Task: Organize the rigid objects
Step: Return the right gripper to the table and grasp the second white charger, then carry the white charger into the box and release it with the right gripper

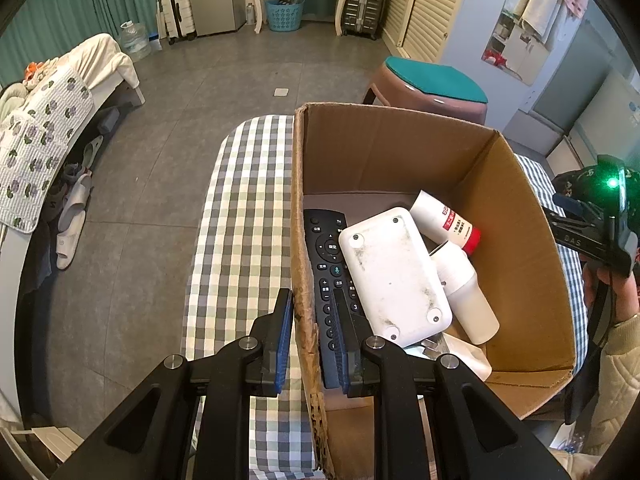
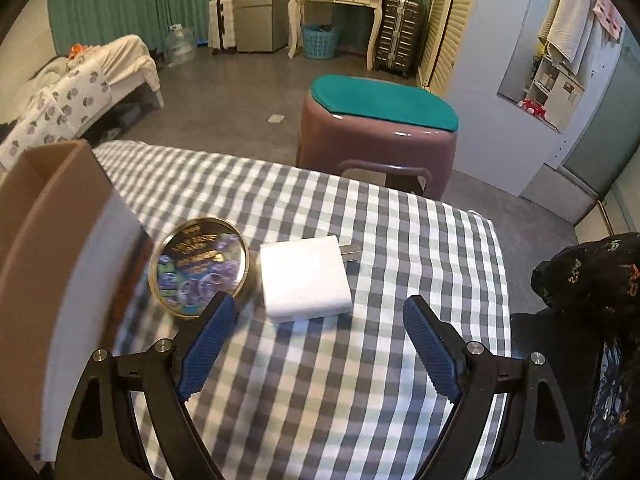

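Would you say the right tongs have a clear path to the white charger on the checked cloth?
Probably yes. The right tongs stand open just short of the white charger, with only bare checked cloth between. The round tin sits close to its left, but apart.

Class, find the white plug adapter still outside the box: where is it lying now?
In the right wrist view, the white plug adapter lies on the checked tablecloth, just right of the round tin, ahead of the open right gripper.

Two downward wrist views, shared table (image 2: pixel 360 208)
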`<action>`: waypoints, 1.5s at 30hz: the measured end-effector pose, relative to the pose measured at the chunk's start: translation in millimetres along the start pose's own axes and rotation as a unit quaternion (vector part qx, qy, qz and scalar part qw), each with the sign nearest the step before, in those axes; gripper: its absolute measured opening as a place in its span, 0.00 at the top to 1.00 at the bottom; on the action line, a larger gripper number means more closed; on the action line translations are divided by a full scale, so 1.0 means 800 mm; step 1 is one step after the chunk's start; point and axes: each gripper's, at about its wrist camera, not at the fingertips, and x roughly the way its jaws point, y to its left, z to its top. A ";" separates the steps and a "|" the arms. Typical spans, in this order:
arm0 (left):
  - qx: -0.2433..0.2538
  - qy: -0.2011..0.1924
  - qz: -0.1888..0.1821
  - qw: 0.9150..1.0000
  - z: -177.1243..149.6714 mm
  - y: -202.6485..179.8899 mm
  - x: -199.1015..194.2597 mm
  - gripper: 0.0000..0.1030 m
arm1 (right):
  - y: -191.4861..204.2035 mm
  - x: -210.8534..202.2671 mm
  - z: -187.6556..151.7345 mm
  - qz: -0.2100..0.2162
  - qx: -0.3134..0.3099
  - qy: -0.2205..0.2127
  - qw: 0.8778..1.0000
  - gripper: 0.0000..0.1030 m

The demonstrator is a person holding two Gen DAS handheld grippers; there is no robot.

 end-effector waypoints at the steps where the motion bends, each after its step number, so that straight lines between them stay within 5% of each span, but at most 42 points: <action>1: -0.001 0.000 0.000 1.000 0.000 0.000 0.000 0.81 | 0.001 0.003 0.001 0.000 0.000 0.001 1.000 0.17; 18: -0.001 0.003 0.001 1.000 0.000 0.001 0.003 0.81 | 0.010 0.031 0.007 0.019 -0.006 0.020 1.000 0.49; 35: -0.001 0.006 0.002 1.000 -0.004 0.003 0.005 0.81 | 0.000 -0.040 0.014 -0.024 -0.011 -0.038 0.999 0.50; 45: 0.000 0.007 0.003 1.000 -0.003 0.000 0.007 0.81 | 0.046 -0.137 0.040 0.013 -0.051 -0.113 0.992 0.50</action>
